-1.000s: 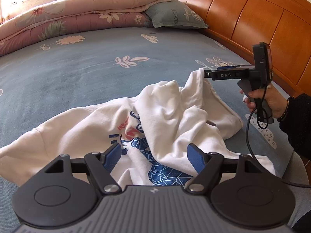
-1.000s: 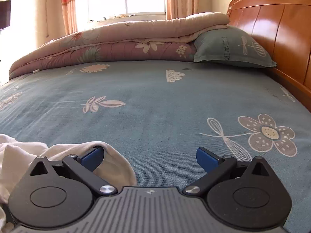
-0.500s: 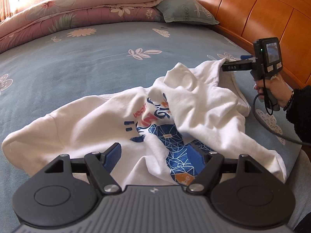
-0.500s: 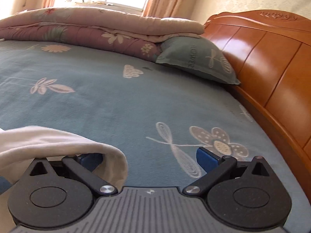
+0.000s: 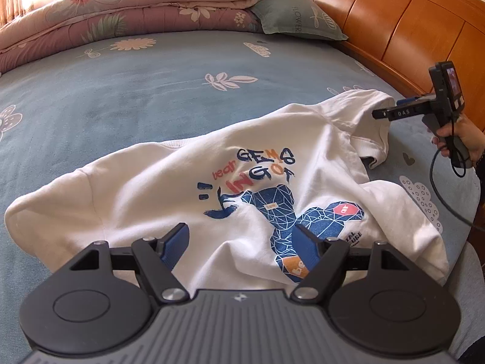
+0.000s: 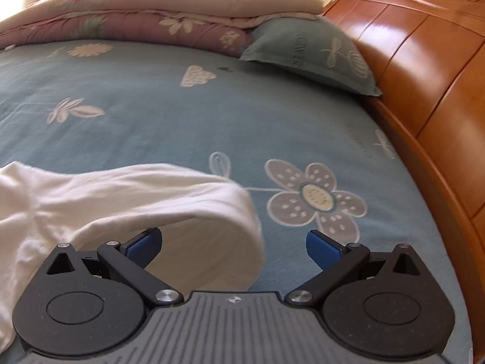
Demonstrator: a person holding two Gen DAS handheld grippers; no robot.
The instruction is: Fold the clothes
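The bed (image 5: 127,91) fills both views, its blue sheet carrying a white sweatshirt (image 5: 188,194) spread across the centre of the left wrist frame. The left gripper (image 5: 239,242) is held over the printed chest, jaws spread, nothing pinched. At right of that frame, the right gripper (image 6: 233,245) has a sleeve looped over its left finger, jaws spread wide.
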